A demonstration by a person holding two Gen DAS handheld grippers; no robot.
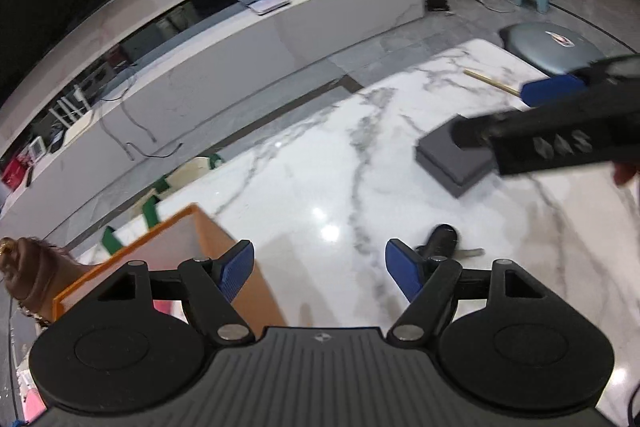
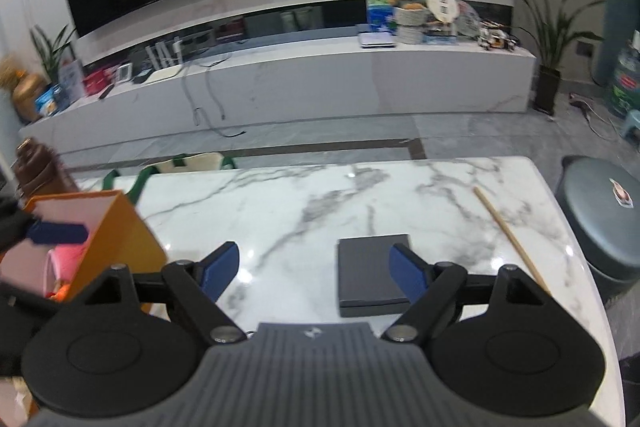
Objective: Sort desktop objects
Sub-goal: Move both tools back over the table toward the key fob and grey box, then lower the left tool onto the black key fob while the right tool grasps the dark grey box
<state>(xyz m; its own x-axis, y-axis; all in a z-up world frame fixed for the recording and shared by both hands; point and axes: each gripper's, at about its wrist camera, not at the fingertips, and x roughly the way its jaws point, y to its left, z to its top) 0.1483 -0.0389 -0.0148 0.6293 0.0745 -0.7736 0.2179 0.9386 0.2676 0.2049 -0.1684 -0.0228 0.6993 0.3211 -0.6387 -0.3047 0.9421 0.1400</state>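
Note:
My left gripper (image 1: 320,269) is open and empty above the marble table (image 1: 304,183), beside the orange box (image 1: 224,251) at its left. A black key (image 1: 442,241) lies just beyond its right finger. A dark grey flat box (image 1: 444,157) lies further right, with my right gripper above it. In the right wrist view my right gripper (image 2: 314,269) is open and empty, the grey box (image 2: 366,271) partly behind its right finger. A wooden stick (image 2: 510,237) lies at the right. The orange box (image 2: 114,227) holds pink items.
A dark round stool (image 2: 604,215) stands off the table's right edge. A brown bag (image 1: 28,275) sits left of the orange box. A chair with green straps (image 2: 188,163) is behind the table. A long white TV bench (image 2: 320,87) runs along the wall.

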